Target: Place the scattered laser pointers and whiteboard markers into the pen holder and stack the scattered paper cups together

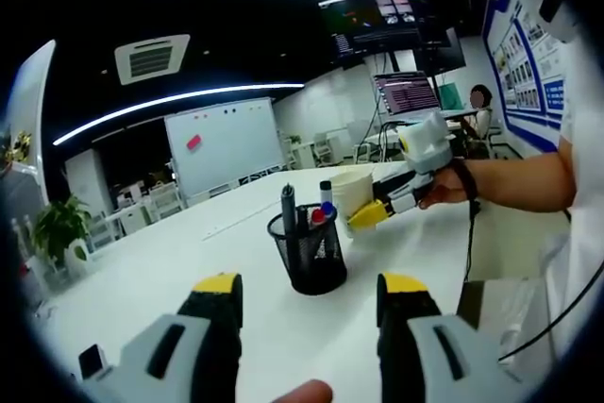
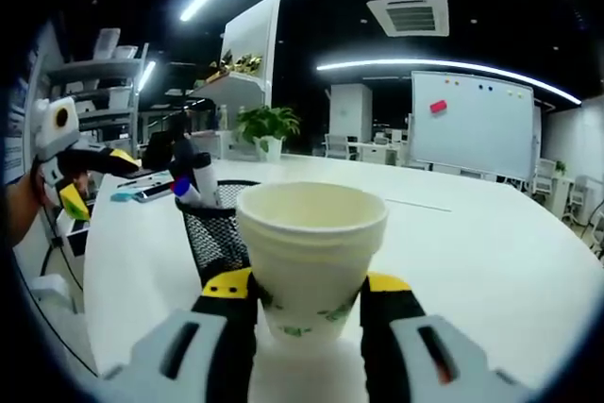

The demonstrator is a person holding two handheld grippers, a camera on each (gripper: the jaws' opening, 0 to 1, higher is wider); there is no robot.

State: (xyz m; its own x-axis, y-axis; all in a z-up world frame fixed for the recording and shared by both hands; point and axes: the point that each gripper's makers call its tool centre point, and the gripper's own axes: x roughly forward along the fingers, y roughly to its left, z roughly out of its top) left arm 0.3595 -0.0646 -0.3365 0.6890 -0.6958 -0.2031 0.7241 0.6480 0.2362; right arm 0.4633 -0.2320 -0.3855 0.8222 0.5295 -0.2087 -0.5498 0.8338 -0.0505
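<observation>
Cup-stacking step: right gripper (image 2: pixel 302 304) is clamping paper cup (image 2: pixel 311 252) beside pen holder (image 2: pixel 219 233), left gripper (image 1: pixel 311 313) hanging open w/ nothing; next probably needs another cup as stack target.

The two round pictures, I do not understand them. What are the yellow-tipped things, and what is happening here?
A person holds a two-jaw gripper in each hand; a camera rides on each. The left gripper view looks past its own left gripper, open and empty, at a white table with a black mesh pen holder holding markers. Beyond it, the right gripper holds a paper cup. The right gripper view shows that cup close, between its jaws, just in front of the holder.
</observation>
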